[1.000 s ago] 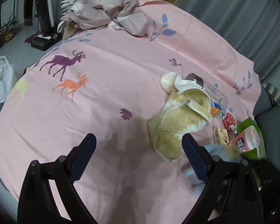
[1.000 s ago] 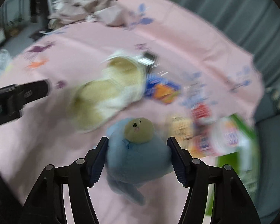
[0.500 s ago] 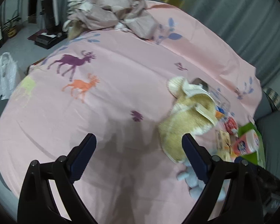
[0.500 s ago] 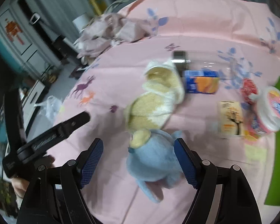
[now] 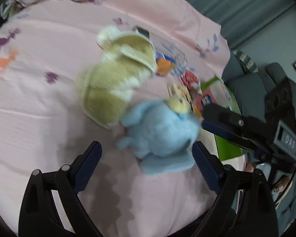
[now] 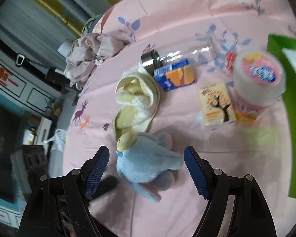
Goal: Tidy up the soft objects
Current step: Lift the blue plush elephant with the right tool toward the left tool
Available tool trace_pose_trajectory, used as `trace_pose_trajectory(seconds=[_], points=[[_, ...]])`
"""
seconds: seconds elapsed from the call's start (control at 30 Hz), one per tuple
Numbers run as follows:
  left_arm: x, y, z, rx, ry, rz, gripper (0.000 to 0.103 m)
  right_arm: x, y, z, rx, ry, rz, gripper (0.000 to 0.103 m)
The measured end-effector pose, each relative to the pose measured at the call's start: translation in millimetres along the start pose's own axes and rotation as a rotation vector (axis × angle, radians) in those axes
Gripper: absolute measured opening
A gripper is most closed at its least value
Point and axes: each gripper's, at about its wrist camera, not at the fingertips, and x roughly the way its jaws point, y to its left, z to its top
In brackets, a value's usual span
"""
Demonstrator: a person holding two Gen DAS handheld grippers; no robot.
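A light blue plush toy (image 6: 148, 164) with a pale yellow head lies on the pink bedspread (image 6: 187, 207). It sits between the fingers of my right gripper (image 6: 147, 166), which is open, and the pads stand clear of it on both sides. A folded yellow and cream towel (image 6: 136, 100) lies just beyond the toy. In the left wrist view the blue plush toy (image 5: 161, 132) lies just ahead of my left gripper (image 5: 147, 154), which is wide open and holds nothing. The yellow towel (image 5: 116, 79) is behind the toy. My right gripper's fingers (image 5: 229, 126) reach in from the right.
Hard items lie to the right: a blue and orange carton (image 6: 175, 76), a small box with a tree print (image 6: 217, 104), a pink-lidded tub (image 6: 258, 79), a steel-capped glass bottle (image 6: 151, 58) and a green bag (image 6: 286, 98). Crumpled pinkish cloth (image 6: 88, 55) lies at the far end.
My right gripper has opened and let go of the blue plush toy, which now rests on the bedspread. My left gripper has swung right, bringing the toy before its fingers.
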Motion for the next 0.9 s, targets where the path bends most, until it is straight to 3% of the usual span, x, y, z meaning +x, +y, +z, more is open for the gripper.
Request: trace_pose_trajectory(seconds=[0.13,0.4,0.5,0.73,0.9], points=[[17,-7,-4,0.016,0.023,0.015,0.092,20,-9,-1,0.051,0.063,0.044,0.079],[41,-6,-7,0.018,0.061,0.044,0.089,32,-18,-2,0.078,0.060,0.017,0.079],[43,-9,-6,0.036,0.041,0.060,0.088,34,-21,0,0.086,0.059,0.023,0.079],[51,-15,-5,0.107,0.001,0.126,0.076,40,-25,0,0.104,0.075,0.051,0.083],[53,-12,-2,0.097,-0.017,0.121,0.068,52,-29,-2,0.154,0.113,0.124,0.083]])
